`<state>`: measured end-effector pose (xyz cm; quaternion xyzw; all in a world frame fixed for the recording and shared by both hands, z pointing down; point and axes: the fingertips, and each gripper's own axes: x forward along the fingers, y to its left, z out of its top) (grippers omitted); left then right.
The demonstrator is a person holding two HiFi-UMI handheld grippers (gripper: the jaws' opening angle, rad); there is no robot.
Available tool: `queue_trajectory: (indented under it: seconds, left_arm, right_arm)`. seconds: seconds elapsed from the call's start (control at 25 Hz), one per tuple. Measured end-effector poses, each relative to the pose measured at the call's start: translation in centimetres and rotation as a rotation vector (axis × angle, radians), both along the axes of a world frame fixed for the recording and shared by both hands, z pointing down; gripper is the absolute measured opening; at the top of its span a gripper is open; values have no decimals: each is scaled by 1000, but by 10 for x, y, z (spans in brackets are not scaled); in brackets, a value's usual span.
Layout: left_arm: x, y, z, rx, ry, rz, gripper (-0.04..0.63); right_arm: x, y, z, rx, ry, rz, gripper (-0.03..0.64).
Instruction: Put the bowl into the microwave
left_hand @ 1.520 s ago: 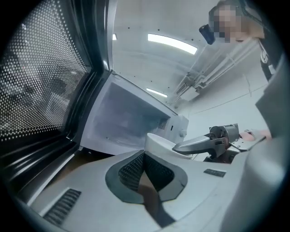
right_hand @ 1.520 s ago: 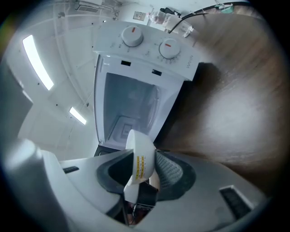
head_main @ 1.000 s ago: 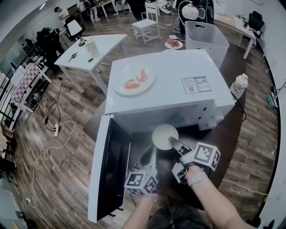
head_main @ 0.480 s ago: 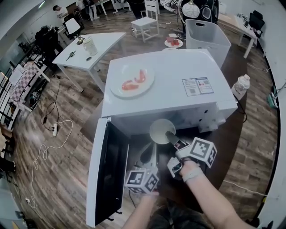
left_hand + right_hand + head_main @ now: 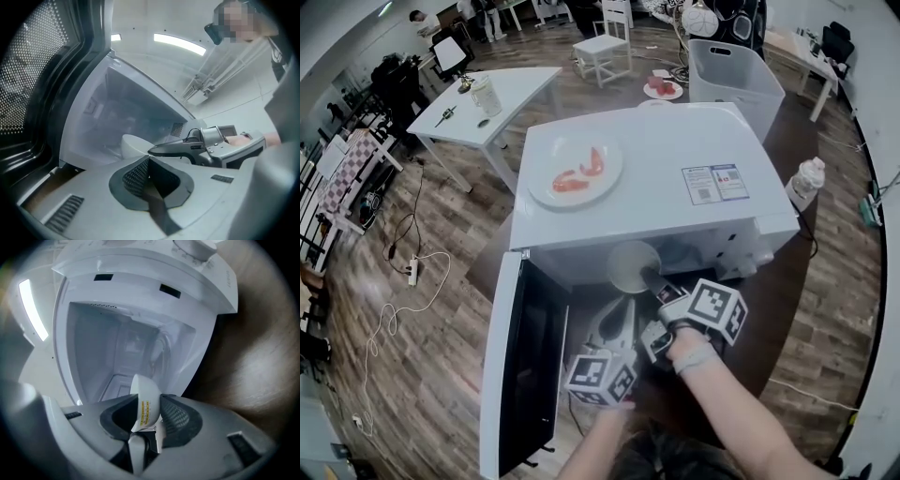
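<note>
The right gripper (image 5: 652, 279) is clamped on the rim of the white bowl (image 5: 628, 264). In the right gripper view the bowl's wall sits pinched between the two dark pads, its yellow-marked side facing the camera. The bowl hangs at the mouth of the white microwave (image 5: 656, 178), partly under the front edge of the top panel, with the open cavity straight ahead of it. The microwave door (image 5: 525, 366) stands swung wide open, at about 8 o'clock from the bowl. The left gripper (image 5: 616, 323) is at 6 o'clock from the bowl, just below it and in front of the opening. Its jaws are closed tip to tip with nothing between them. On the microwave's top surface, at 11 o'clock from the bowl, rests a plate (image 5: 577, 169) with red pieces of food.
</note>
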<state>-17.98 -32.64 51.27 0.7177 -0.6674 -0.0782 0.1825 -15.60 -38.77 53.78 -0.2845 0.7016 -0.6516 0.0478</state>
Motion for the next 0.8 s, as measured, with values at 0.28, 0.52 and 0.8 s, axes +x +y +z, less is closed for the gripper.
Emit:
queue_trajectory:
  seconds: [0.28,0.52,0.8]
  left_arm:
    - [-6,-6,-2,-2,24,-12,11]
    - [-10,-11,-6,1,27,-15,11]
    - [-13,-18,-6,-1,32,-16,11]
  right_arm:
    - [-6,-5,-4,18,-8,-42,144]
    - [-6,-2,-13,101,7,-121,185]
    - [-3,2,-14,216,72,-224,218]
